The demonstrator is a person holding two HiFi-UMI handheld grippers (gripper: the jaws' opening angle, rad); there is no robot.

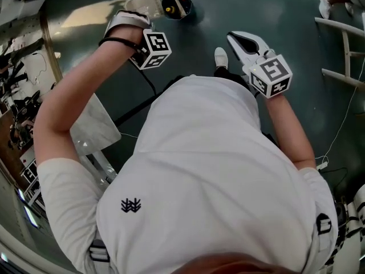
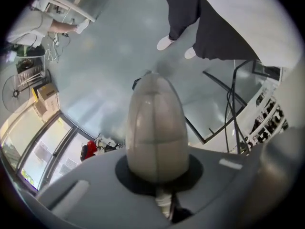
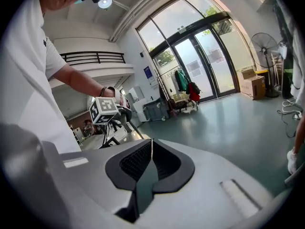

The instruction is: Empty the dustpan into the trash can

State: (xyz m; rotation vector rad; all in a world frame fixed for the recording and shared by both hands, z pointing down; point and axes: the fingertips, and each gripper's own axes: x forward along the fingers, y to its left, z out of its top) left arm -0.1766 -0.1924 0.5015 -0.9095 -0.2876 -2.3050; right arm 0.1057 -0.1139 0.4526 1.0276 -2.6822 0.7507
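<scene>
Left gripper [image 1: 132,17] pinches the translucent dustpan [image 2: 155,132] near a small black trash can [image 1: 177,5]. Right gripper [image 3: 151,141] is empty, jaws pressed together

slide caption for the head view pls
Seen from above, a person in a white shirt holds the left gripper and right gripper over the dark floor, both tongs shut.

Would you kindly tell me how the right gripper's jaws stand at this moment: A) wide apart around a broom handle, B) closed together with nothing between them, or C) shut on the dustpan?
B: in the right gripper view, the right gripper shows its two jaws meeting, with nothing held between them.
</scene>
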